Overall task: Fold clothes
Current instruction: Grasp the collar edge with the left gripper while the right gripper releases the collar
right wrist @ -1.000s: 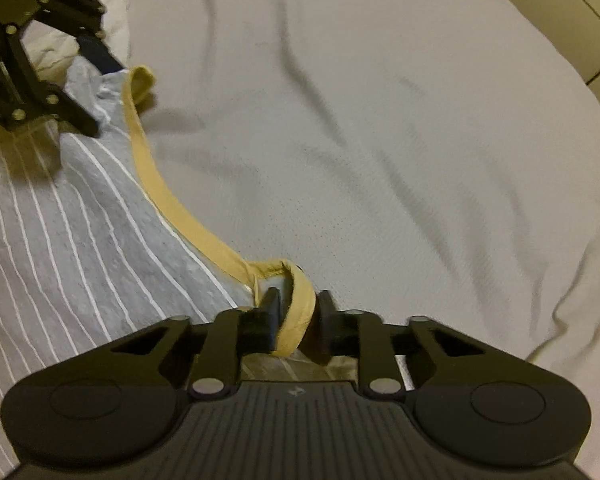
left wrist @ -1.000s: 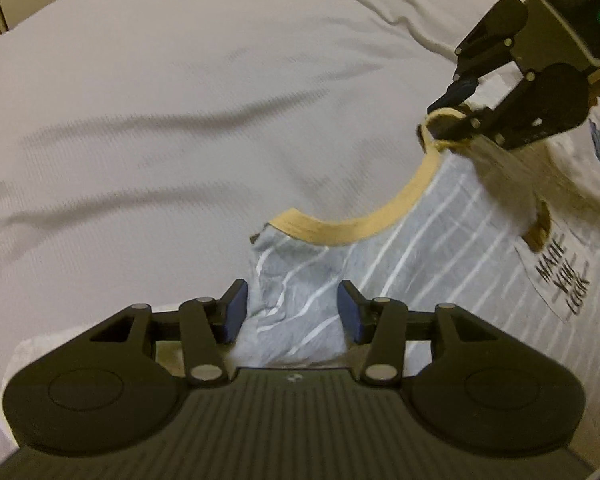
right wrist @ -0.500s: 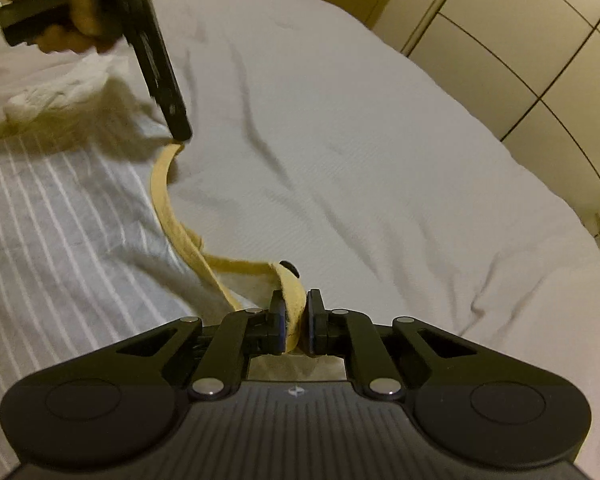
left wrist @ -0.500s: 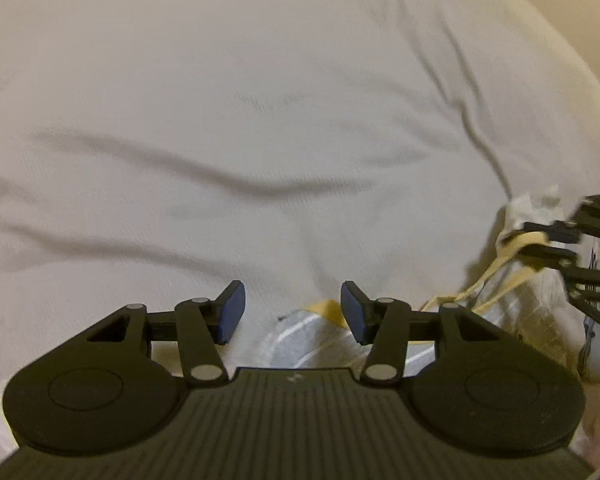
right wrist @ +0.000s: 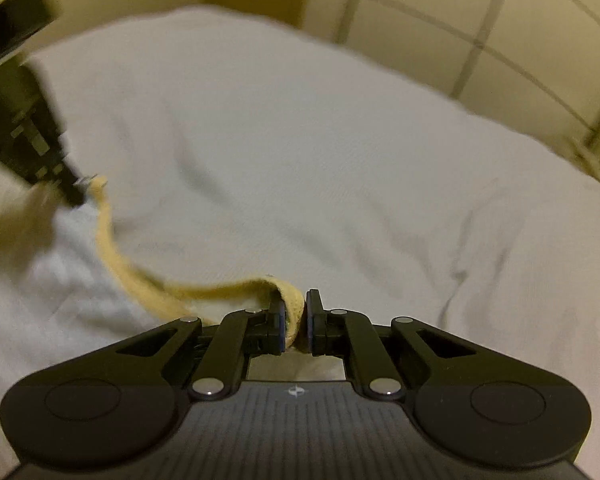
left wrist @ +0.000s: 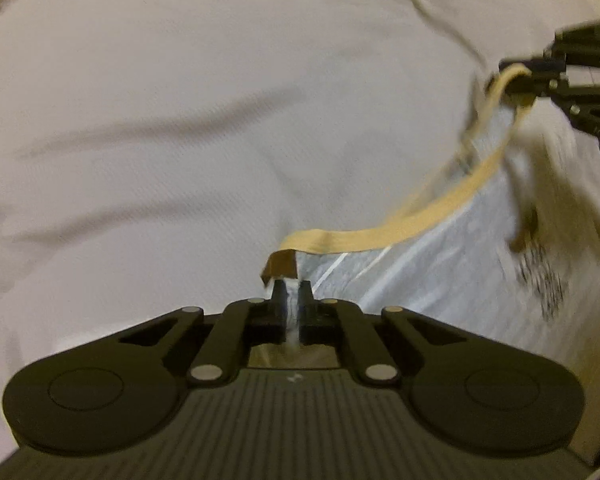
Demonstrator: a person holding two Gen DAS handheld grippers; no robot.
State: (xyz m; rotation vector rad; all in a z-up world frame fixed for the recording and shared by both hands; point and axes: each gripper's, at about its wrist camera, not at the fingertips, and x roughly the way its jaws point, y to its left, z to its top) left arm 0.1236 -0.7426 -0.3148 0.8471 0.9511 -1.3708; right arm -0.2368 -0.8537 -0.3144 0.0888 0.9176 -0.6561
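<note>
In the left wrist view the left gripper [left wrist: 292,294] sits at lower centre, its jaws pressed nearly together on a thin fold of the shirt [left wrist: 432,276]. The grey, white-striped cloth runs up between the jaws, and a short turned-over piece of the yellow trim [left wrist: 380,236] stands just above the fingertips. From there the trim sweeps right and upward in a curve to the upper right of the frame, where the right gripper [left wrist: 534,74] pinches its far end. Below that curve the shirt hangs in the right half of the frame, blurred, with a pale patch bearing dark lettering too smeared to read. The white bedsheet [left wrist: 188,128] fills the left and top, creased in long soft ridges.

In the right wrist view the right gripper [right wrist: 296,320] is at lower centre, jaws closed on a loop of the trim [right wrist: 220,290]. The band leads left and up to the left gripper [right wrist: 74,196], blurred at the left edge, which has the other end. The shirt [right wrist: 56,300] lies pale and blurred at lower left. The bedsheet [right wrist: 320,168] spreads beyond, and cream cabinet panels [right wrist: 500,20] show at upper right.
</note>
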